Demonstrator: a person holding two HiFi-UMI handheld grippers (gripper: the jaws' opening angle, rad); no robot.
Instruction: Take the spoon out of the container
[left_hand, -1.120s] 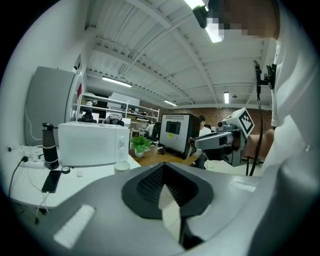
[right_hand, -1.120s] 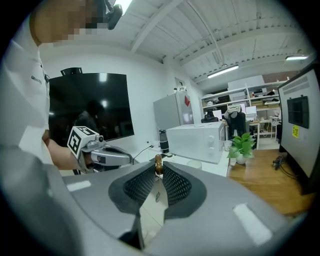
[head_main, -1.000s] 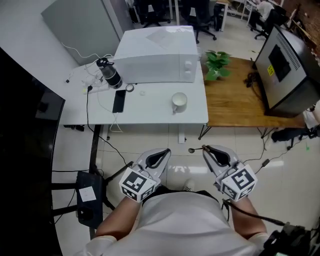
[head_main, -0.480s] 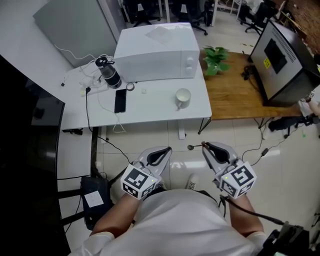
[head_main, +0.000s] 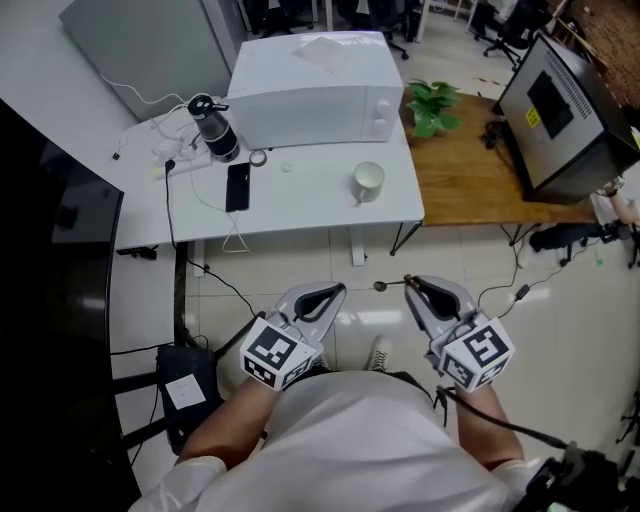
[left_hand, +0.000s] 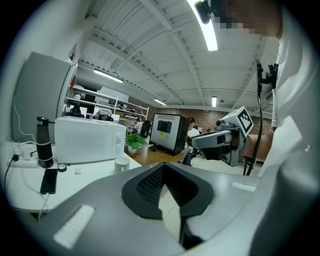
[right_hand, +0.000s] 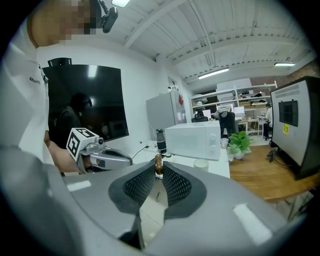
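A white mug (head_main: 368, 181) stands on the white table (head_main: 300, 205), far ahead of both grippers; the left gripper view shows the mug (left_hand: 121, 163) too. My right gripper (head_main: 410, 281) hangs over the floor, shut on a spoon (head_main: 384, 286) that sticks out to the left of its tips. In the right gripper view the spoon's brown part (right_hand: 158, 166) is pinched between the tips of the right gripper (right_hand: 158, 172). My left gripper (head_main: 335, 290) is beside it, shut and empty, with its tips together in the left gripper view (left_hand: 165, 167).
A white microwave (head_main: 318, 90), a black bottle (head_main: 212, 128), a phone (head_main: 237, 186) and cables lie on the table. A potted plant (head_main: 432, 110) and a black cabinet (head_main: 560, 110) stand on the wooden table (head_main: 480, 185). Cables and a black box (head_main: 180, 390) lie on the floor.
The table has slid slightly up in the head view. Both grippers keep their pose, and the spoon stays in the right one.
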